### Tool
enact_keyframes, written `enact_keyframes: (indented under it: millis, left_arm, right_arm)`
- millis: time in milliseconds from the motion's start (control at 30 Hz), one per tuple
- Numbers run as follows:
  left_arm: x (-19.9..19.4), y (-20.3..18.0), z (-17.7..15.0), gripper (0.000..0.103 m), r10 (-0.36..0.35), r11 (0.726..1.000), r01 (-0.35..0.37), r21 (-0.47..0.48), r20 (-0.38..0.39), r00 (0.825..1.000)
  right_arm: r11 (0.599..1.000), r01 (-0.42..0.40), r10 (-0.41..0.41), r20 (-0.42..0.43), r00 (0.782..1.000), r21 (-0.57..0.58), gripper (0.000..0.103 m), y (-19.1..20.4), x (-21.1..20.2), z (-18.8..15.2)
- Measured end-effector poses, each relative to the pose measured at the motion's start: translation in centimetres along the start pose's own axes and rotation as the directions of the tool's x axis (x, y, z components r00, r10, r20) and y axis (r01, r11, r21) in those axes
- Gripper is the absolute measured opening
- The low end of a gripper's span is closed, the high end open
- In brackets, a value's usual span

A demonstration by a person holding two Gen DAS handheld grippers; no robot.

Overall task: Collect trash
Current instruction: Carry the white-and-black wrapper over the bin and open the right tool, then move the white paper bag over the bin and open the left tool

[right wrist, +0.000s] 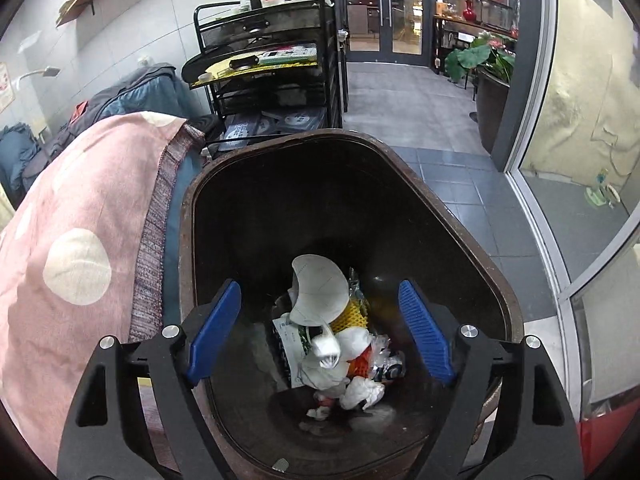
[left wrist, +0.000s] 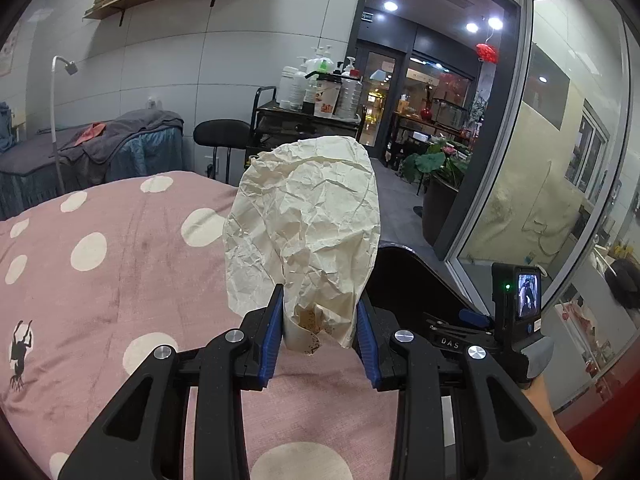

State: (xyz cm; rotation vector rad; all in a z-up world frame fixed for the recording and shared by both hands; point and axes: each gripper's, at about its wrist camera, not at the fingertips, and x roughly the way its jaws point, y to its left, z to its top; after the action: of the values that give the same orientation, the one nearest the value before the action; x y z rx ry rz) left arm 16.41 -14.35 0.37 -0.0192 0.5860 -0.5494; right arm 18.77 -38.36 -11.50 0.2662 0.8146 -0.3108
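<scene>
My left gripper (left wrist: 319, 330) is shut on a crumpled cream paper bag (left wrist: 308, 220) with a brown stain at its lower end, held up above the pink polka-dot bed cover (left wrist: 100, 280). The dark trash bin (left wrist: 416, 280) shows just right of the bag. My right gripper (right wrist: 320, 332) is open and empty, held over the mouth of the dark brown trash bin (right wrist: 460, 220). Inside the bin lie a white face mask (right wrist: 320, 292), yellow foam netting (right wrist: 354, 316), crumpled tissues (right wrist: 362, 392) and wrappers. The right gripper also shows in the left wrist view (left wrist: 516, 312).
The pink bed (right wrist: 60, 260) presses against the bin's left side. A black trolley (right wrist: 276, 68) with bottles stands beyond the bin, a black stool (left wrist: 222, 134) beside it. A glass partition (right wrist: 568, 140) runs along the right. Grey tiled floor (right wrist: 400, 92) leads to glass doors and a potted plant (right wrist: 484, 64).
</scene>
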Motion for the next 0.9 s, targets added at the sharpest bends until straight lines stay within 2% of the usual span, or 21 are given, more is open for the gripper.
enact_keyframes:
  millis: [500, 900]
  left_arm:
    - [4.8, -3.3, 1.2, 0.033, -0.099, 0.994, 0.103, 0.038, -0.098, 0.990]
    - [10.3, -6.9, 2.0, 0.033, -0.122, 0.985, 0.144, 0.096, -0.202, 0.972]
  right_arm:
    - [0.999, -0.035, 0.035, 0.099, 0.995, 0.004, 0.091, 0.0, -5.1, -1.4]
    - [0.998, -0.027, 0.019, 0.153, 0.988, 0.050, 0.091, -1.9, -7.9, -3.6]
